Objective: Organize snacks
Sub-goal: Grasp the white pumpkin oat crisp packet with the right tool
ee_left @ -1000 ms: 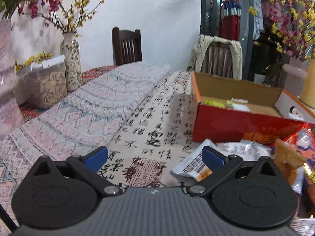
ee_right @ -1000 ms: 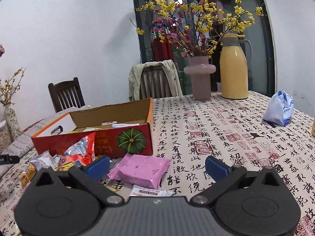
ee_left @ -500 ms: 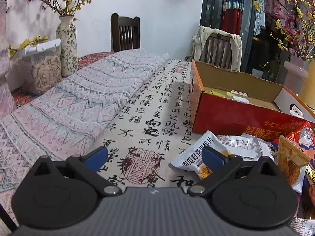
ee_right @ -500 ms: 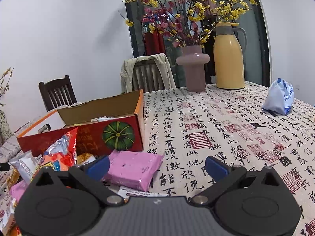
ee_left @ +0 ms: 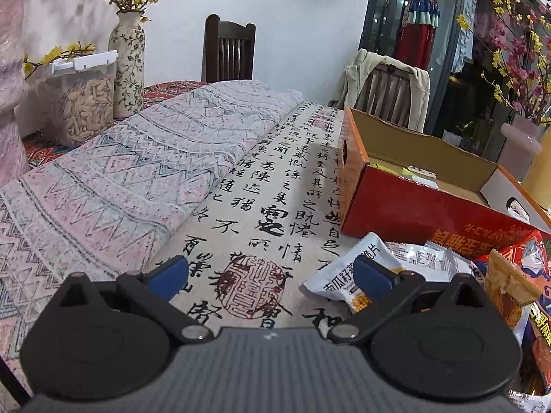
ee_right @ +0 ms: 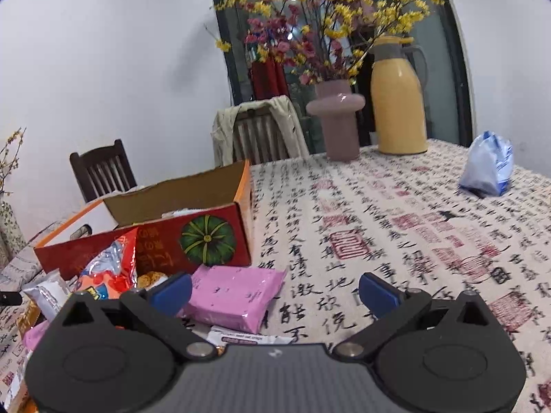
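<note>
Open tablecloth (ee_left: 268,189) is seen ahead of the left gripper (ee_left: 270,273), w/ jaws spread wide; passage there is bounded on the left by a folded patterned cloth (ee_left: 131,172) and on the right by the red box (ee_left: 413,203) and a white snack packet (ee_left: 347,275). Ahead of the right gripper (ee_right: 275,290), jaws also apart, the way is blocked at left by a pink packet (ee_right: 237,296); bare cloth is left to the right, up to the pink vase (ee_right: 339,120) and yellow jug (ee_right: 397,99).

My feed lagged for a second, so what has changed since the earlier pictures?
Only the cameras moved. The left tool eased toward the white snack packet, and the red box now looks nearer. The right tool shifted toward the pink packet, which sits closer to its left finger. Nothing was gripped or released; both tools stay open, snacks and box unmoved.
</note>
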`<state>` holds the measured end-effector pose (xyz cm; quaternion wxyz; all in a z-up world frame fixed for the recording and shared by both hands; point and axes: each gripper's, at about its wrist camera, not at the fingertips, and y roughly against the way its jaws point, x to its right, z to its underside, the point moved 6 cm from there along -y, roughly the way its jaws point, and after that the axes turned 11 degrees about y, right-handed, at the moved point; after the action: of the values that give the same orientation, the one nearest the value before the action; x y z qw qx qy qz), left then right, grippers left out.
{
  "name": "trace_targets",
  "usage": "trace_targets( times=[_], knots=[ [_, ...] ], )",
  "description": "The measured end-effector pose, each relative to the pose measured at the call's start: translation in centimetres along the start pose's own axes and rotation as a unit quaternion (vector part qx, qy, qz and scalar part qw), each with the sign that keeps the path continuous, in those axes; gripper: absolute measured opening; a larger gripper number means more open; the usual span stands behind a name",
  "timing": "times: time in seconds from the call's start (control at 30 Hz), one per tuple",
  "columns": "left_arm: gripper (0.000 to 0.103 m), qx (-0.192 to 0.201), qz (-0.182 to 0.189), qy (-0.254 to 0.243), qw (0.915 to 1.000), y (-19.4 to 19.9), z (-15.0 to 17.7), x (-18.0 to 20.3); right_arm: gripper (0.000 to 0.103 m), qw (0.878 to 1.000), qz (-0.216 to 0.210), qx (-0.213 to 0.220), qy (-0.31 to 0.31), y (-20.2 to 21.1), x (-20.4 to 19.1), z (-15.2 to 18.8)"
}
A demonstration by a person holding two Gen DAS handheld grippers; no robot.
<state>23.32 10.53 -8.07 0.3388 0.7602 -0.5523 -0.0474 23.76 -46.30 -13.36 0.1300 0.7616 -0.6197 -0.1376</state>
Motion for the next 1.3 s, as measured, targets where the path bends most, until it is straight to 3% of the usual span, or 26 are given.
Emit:
trace_targets(
  times=[0.17,0.43,0.63,0.77,1.0,1.3],
  knots=[
    [0.103,0.006,0.008,0.001,1.0000,0.3,0.0,0.0,0.103,1.000,0.018,-0.010,0.014,1.9,0.1,0.6],
    [0.103,0.007,0.014,0.009,0.9998,0.4,-0.1,-0.1,0.103,0.998,0.003,-0.042,0.046,3.7,-0.9,2.6],
    [0.103,0.007,0.017,0.015,0.9997,0.5,-0.1,-0.3,0.103,0.996,0.003,-0.057,0.062,2.7,-1.9,1.9],
    [0.103,0.006,0.020,0.021,0.9996,0.5,-0.1,-0.4,0.103,0.993,0.011,-0.090,0.082,1.0,-2.4,1.8],
    [0.103,0.003,0.023,0.029,0.9993,0.5,-0.1,-0.6,0.103,0.987,-0.017,-0.139,0.077,-1.5,-2.6,2.2],
    [0.103,0.003,0.022,0.034,0.9992,0.5,-0.1,-0.7,0.103,0.986,-0.005,-0.144,0.087,-1.9,-2.7,2.3]
  ],
)
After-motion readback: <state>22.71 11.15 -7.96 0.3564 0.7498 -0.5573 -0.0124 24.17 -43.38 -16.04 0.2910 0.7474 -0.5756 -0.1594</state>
